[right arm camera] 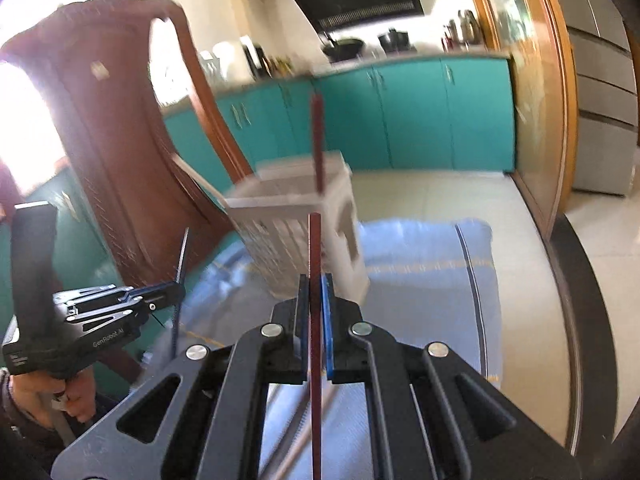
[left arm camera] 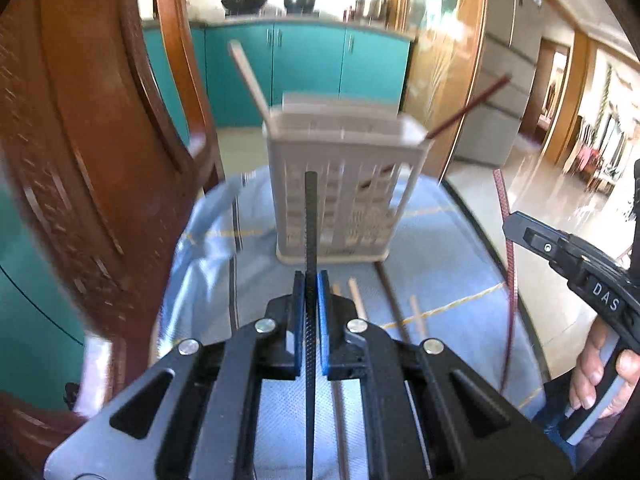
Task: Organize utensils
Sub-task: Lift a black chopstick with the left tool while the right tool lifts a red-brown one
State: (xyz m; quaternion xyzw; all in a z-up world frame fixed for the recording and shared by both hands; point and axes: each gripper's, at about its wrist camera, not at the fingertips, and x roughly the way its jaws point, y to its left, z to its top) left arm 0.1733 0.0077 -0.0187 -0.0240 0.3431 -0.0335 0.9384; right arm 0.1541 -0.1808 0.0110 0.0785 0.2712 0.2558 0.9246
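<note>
A blue cloth (left arm camera: 440,240) covers my table, a wooden chair (left arm camera: 100,160) at its left edge. Toward the far edge stands the slotted holder (left arm camera: 344,184), with a pale chopstick (left arm camera: 248,76) and a red one (left arm camera: 468,106) leaning out of it. My left gripper (left arm camera: 311,300) is clamped on a black chopstick (left arm camera: 311,216); my right gripper (right arm camera: 316,300) is clamped on a red chopstick (right arm camera: 315,248). More chopsticks (left arm camera: 394,304) lie loose on the cloth near me.
</note>
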